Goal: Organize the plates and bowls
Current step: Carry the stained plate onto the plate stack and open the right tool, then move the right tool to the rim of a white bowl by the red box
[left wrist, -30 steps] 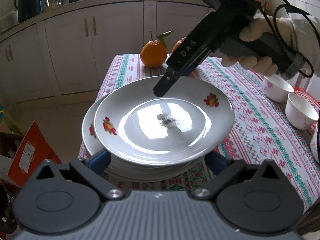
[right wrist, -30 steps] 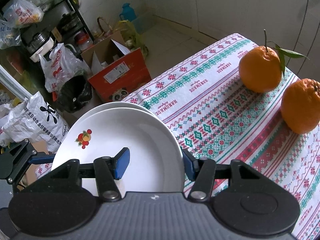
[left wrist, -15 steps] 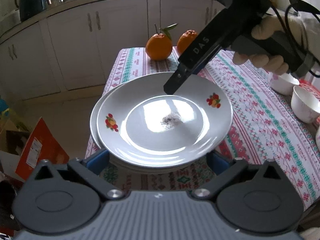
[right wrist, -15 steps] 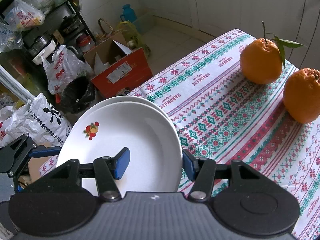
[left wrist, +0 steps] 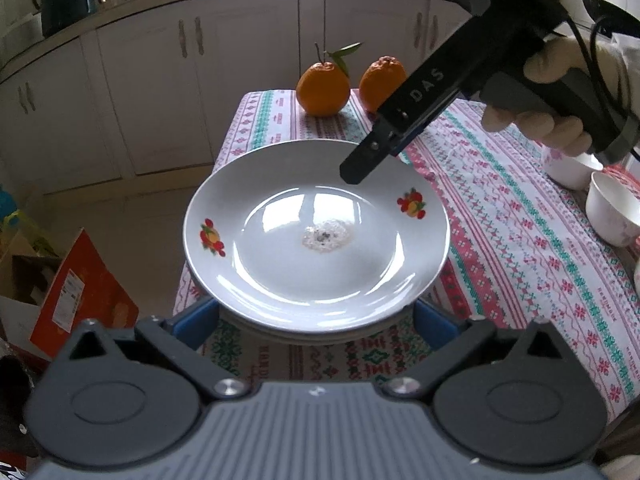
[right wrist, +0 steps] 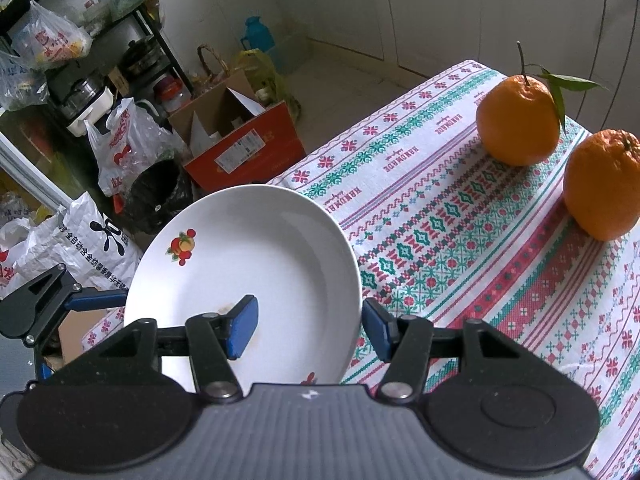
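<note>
A white plate with fruit decals (left wrist: 316, 240) lies on top of a stack of plates (left wrist: 320, 334) at the table's near left corner. A small smear of residue sits in its middle. My left gripper (left wrist: 314, 320) is open, its blue pads wide apart on either side of the stack's near edge. The plate's (right wrist: 248, 264) rim lies between the pads of my right gripper (right wrist: 310, 332). Its jaws are opening: one pad is over the plate's inside, the other just outside the rim. In the left wrist view its fingertip (left wrist: 352, 172) hovers over the plate's far rim.
Two oranges (right wrist: 518, 120) (right wrist: 604, 184) stand at the far end of the patterned tablecloth (right wrist: 460, 240). White bowls (left wrist: 616, 216) (left wrist: 572, 168) sit at the right. Beyond the table edge, on the floor, are a red cardboard box (right wrist: 240, 148), bags and a shelf.
The top plate, earlier offset to the right of the stack, now sits squarely over it. The lower plate's rim no longer shows at the left. Both grippers have stayed about where they were.
</note>
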